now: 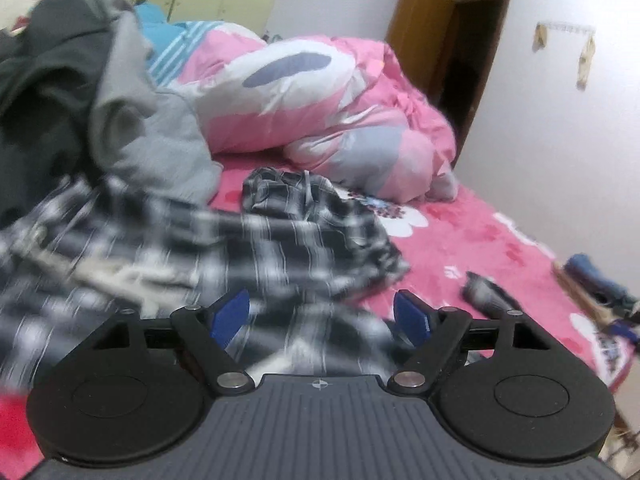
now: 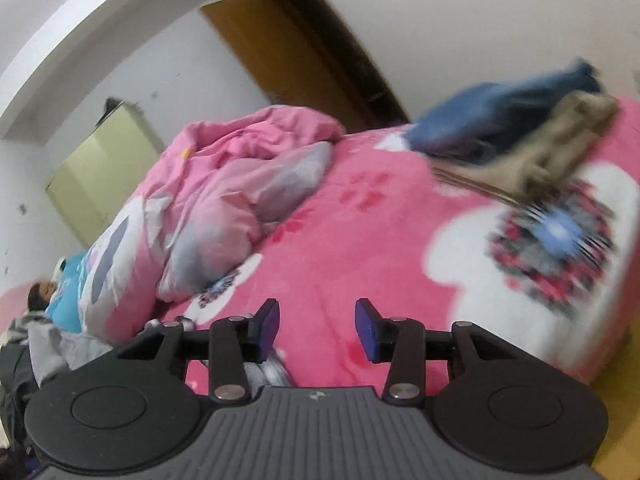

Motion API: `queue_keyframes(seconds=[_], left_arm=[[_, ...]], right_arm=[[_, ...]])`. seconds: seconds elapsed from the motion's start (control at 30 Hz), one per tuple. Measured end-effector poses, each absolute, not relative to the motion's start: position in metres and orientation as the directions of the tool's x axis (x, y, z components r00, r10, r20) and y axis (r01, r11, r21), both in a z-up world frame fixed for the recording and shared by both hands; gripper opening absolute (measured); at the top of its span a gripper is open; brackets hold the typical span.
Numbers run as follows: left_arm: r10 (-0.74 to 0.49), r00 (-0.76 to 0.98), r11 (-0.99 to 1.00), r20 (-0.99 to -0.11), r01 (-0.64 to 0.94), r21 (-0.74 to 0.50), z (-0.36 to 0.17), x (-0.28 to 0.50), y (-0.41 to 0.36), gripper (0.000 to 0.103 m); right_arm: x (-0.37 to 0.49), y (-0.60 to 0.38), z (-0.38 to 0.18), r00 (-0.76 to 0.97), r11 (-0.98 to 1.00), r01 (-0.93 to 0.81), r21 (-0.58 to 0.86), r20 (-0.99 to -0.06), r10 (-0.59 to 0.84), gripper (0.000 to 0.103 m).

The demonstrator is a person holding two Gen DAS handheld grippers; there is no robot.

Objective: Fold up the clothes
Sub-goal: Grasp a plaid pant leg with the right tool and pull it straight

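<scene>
Left view: gripper (image 1: 322, 316) wide open, empty, over plaid shirt (image 1: 240, 248) sprawled on pink bed (image 1: 480, 240) beside quilt (image 1: 320, 112); right view: gripper (image 2: 316, 328) partly open, empty, above bed (image 2: 380, 240), folded clothes (image 2: 520, 136) beyond.

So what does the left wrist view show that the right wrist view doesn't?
Only the left wrist view: the open left gripper over a black-and-white plaid shirt, with nothing pressed between its pads.
Only the right wrist view: the open, empty right gripper over bare bedspread.
Both: the pink duvet and a blue garment at the bed's edge.
</scene>
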State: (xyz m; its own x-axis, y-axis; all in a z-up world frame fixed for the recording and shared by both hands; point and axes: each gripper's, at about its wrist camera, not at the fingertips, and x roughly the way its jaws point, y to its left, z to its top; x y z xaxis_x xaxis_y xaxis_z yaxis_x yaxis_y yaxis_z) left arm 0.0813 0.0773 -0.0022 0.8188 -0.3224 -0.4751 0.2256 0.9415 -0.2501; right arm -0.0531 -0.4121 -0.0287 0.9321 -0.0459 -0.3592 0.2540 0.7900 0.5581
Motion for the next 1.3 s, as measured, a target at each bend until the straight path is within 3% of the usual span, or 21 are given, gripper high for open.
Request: queue_keyframes(seconds=[0.1, 0.27, 0.33, 0.43, 0.6, 0.67, 0.7, 0.73, 0.8, 0.83, 1.0, 1.17, 1.27, 1.3], left_arm=[[-0.286, 0.819, 0.954, -0.497, 0.196, -0.225, -0.010, 0.136, 0.066, 0.080], [-0.224, 0.836, 0.966, -0.502, 0.120, -0.230, -0.033, 0.212, 0.067, 0.079], [-0.202, 0.836, 0.969, -0.510, 0.097, -0.226, -0.046, 0.229, 0.072, 0.078], [-0.207, 0.825, 0.963, -0.526, 0.077, -0.259, -0.066, 0.241, 0.086, 0.078], [-0.262, 0.812, 0.930, -0.521, 0.068, -0.362, -0.080, 0.244, 0.105, 0.078], [-0.273, 0.816, 0.922, -0.510, 0.071, -0.380, -0.081, 0.242, 0.108, 0.078], [-0.276, 0.818, 0.920, -0.505, 0.071, -0.386, -0.081, 0.241, 0.110, 0.078], [-0.276, 0.820, 0.917, -0.500, 0.069, -0.393, -0.081, 0.240, 0.111, 0.078], [-0.283, 0.821, 0.911, -0.495, 0.068, -0.408, -0.082, 0.239, 0.114, 0.078], [-0.287, 0.820, 0.907, -0.494, 0.067, -0.415, -0.082, 0.238, 0.116, 0.078], [-0.288, 0.818, 0.907, -0.498, 0.067, -0.415, -0.082, 0.238, 0.116, 0.078], [-0.291, 0.815, 0.906, -0.500, 0.068, -0.417, -0.083, 0.238, 0.117, 0.078], [-0.284, 0.814, 0.914, -0.506, 0.071, -0.399, -0.082, 0.238, 0.116, 0.079], [-0.287, 0.814, 0.912, -0.506, 0.071, -0.403, -0.083, 0.238, 0.117, 0.079]], right_arm=[[0.008, -0.390, -0.007, 0.931, 0.845, 0.139, 0.517, -0.359, 0.066, 0.046], [0.143, -0.323, 0.027, 0.847, 0.887, -0.122, 0.445, -0.419, 0.326, 0.059], [0.203, -0.290, 0.030, 0.780, 0.882, -0.225, 0.413, -0.466, 0.417, 0.071], [0.283, -0.251, 0.016, 0.727, 0.884, -0.293, 0.363, -0.515, 0.453, 0.074], [0.397, -0.219, -0.029, 0.686, 0.898, -0.242, 0.366, -0.590, 0.426, 0.073], [0.427, -0.212, -0.049, 0.651, 0.904, -0.206, 0.374, -0.638, 0.412, 0.070], [0.437, -0.208, -0.059, 0.610, 0.894, -0.200, 0.401, -0.663, 0.434, 0.057], [0.448, -0.204, -0.068, 0.568, 0.884, -0.192, 0.427, -0.686, 0.455, 0.034], [0.446, -0.190, -0.072, 0.530, 0.853, -0.229, 0.468, -0.675, 0.513, 0.007], [0.436, -0.178, -0.067, 0.517, 0.834, -0.282, 0.473, -0.658, 0.548, 0.006], [0.344, -0.105, -0.023, 0.406, 0.646, -0.664, 0.377, -0.543, 0.735, 0.005], [0.269, -0.086, 0.000, 0.271, 0.450, -0.873, 0.188, -0.581, 0.768, 0.008], [0.260, -0.107, 0.012, 0.204, 0.388, -0.893, 0.229, -0.561, 0.802, 0.015], [0.267, -0.118, 0.016, 0.206, 0.394, -0.878, 0.271, -0.529, 0.823, 0.027]])
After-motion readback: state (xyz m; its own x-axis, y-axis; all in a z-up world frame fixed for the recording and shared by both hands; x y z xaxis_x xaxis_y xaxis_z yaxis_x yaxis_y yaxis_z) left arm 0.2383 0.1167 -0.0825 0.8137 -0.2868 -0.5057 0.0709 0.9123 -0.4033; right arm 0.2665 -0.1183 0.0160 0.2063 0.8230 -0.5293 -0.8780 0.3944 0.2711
